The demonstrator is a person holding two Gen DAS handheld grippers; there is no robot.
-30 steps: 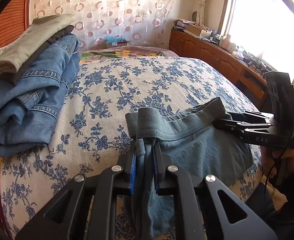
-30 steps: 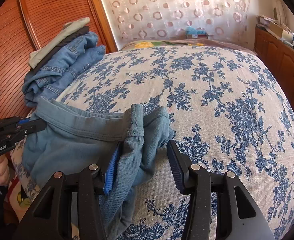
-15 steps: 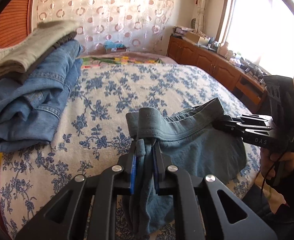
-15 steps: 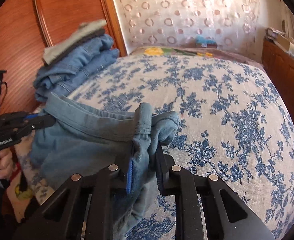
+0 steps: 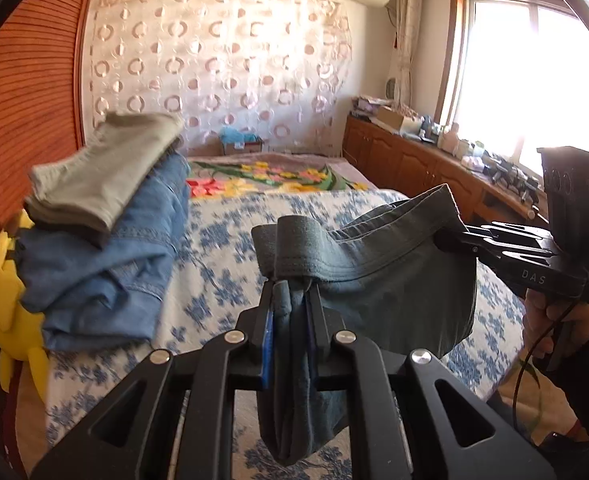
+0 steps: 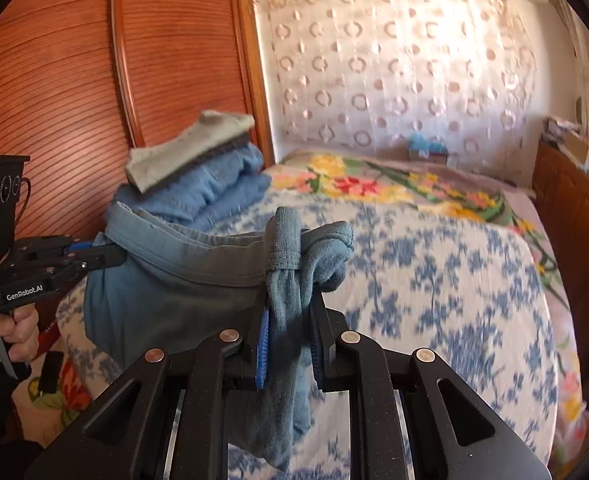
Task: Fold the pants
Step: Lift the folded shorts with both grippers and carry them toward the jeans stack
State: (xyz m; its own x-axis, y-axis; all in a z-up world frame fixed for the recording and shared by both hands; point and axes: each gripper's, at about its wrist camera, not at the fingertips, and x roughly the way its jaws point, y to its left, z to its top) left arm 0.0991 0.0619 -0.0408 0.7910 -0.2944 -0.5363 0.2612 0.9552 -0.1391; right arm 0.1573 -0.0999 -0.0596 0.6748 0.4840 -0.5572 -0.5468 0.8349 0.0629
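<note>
Left tongs [image 5: 290, 296] clamped tight on a bunched end of the grey-blue pants [image 5: 378, 280], waistband folded over just above the tips. Right tongs [image 6: 290, 312] just closed down on the other end of the same pants [image 6: 166, 280], cloth pinched between the blue pads and hanging below. Waistband stretched in the air between both tongs, raised over the near edge of the bed [image 6: 434, 280]. Ahead of the tongs, white bedspread with blue flowers; beyond it, a blanket [image 5: 262, 176] with bright yellow and red flowers. Left of the left tongs, a stack of folded jeans [image 5: 106, 264] with grey clothes [image 5: 102, 176] on top. Far wall draped in a lace curtain [image 6: 394, 68] with ring shapes. Reddish ribbed wooden panel [image 6: 54, 92] off to the left. To the right, a wooden cabinet [image 5: 410, 160] crowded with small items under a bright window [image 5: 518, 80].
</note>
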